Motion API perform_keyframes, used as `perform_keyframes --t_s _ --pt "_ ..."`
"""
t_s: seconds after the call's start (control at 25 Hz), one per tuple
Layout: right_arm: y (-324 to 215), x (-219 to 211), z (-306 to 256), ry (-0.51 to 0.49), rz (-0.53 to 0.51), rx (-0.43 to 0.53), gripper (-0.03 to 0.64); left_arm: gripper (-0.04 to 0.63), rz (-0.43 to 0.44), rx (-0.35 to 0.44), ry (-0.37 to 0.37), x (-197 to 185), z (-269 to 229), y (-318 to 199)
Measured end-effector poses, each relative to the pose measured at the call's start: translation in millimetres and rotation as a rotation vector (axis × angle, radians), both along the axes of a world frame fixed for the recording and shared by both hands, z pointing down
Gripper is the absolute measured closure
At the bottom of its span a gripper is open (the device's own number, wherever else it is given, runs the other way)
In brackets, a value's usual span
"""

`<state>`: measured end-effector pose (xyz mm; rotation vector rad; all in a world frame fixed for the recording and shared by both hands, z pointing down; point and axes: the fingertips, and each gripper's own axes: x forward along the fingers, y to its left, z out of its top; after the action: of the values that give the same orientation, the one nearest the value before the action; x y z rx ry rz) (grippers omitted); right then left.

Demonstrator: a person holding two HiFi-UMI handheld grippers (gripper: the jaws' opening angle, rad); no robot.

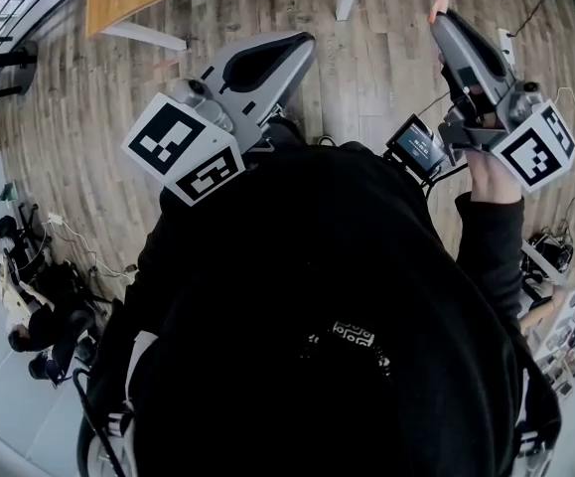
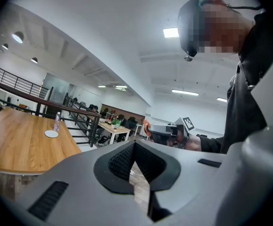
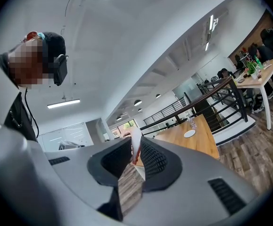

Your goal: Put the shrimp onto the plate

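Note:
I hold both grippers up in front of my chest, over the wooden floor. My right gripper is shut on the shrimp, a pale pink and red piece that sticks up between the pads. The shrimp's orange tip shows past the jaws in the head view. My left gripper is shut with nothing in it. In the left gripper view the right gripper shows with the shrimp at its tip. A small white plate lies on a far wooden table.
The wooden table also carries a bottle beside the plate. A black railing runs behind it. Further tables with seated people stand at the back. My black hoodie fills the lower head view.

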<state>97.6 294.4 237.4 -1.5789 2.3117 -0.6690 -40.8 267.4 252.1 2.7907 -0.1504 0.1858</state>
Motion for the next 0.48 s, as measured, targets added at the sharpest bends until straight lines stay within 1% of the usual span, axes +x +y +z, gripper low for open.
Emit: perform_keyframes --t_s 0.12,0.32,0.48 --pt "-11 0 -1 0.005 0.007 -0.002 0.546 0.592 -0.003 -0.001 0.008 0 -1 -13" --pt "-37 7 -4 0.027 0.072 -0.008 0.546 0.592 0.009 -0.013 0.014 0 3 -38" --pt "-60 0 -6 0.029 0.081 -0.012 0.546 0.592 0.012 -0.022 0.021 -9 6 -64"
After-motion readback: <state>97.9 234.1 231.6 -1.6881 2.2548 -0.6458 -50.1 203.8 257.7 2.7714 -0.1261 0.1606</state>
